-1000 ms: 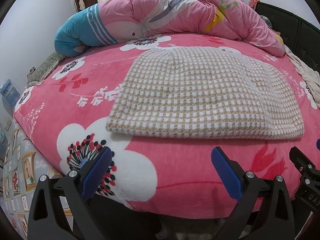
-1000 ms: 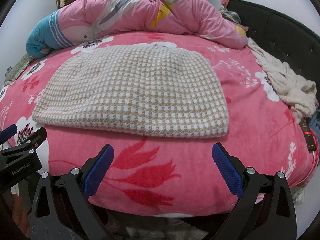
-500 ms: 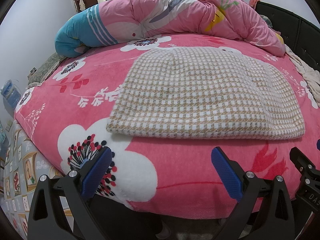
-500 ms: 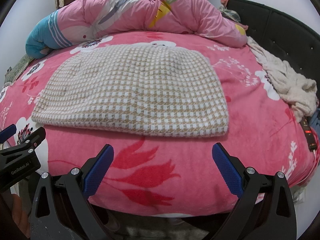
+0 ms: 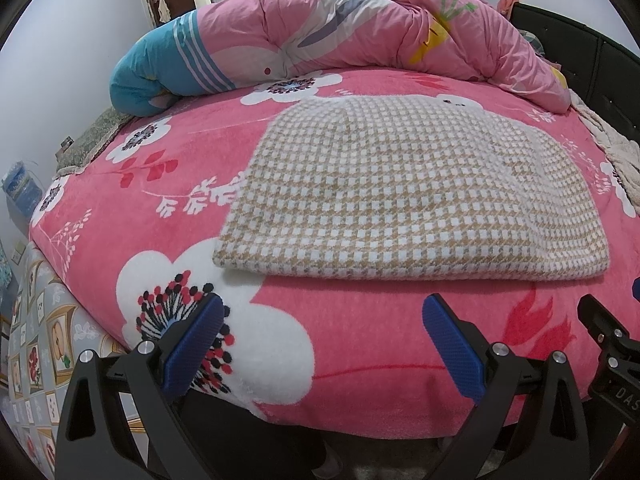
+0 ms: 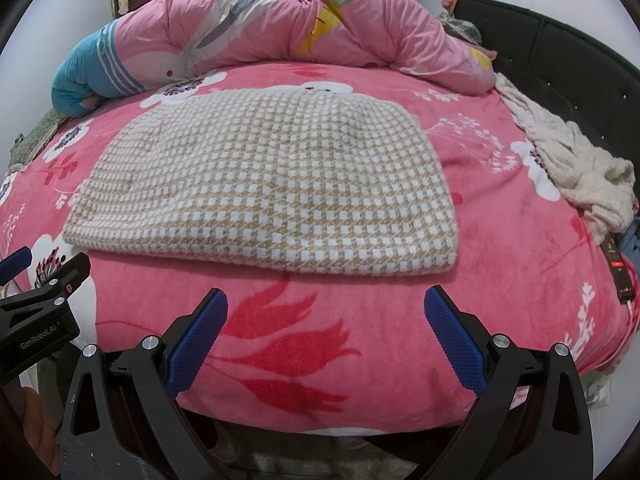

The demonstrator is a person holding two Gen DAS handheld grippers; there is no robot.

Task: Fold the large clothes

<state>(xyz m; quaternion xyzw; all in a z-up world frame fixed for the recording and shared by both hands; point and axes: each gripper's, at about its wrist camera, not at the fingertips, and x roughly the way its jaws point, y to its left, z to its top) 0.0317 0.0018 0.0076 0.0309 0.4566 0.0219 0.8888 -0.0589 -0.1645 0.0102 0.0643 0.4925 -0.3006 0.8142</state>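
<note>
Barely any change: left gripper view drifted slightly, so the folded beige-and-white checked knit garment sits marginally lower; in the right view the garment reads the same.

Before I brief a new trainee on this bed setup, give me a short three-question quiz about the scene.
1. True or false: the left gripper is shut on the checked garment.
2. What lies crumpled by the black headboard? A) cream fleece garment B) blue jeans C) grey towel
3. Fill in: the checked garment lies folded flat on the pink floral ____, and the right gripper is ____.

Key: 1 false, it is open and clear of it; 2 A; 3 blanket, open.
</note>
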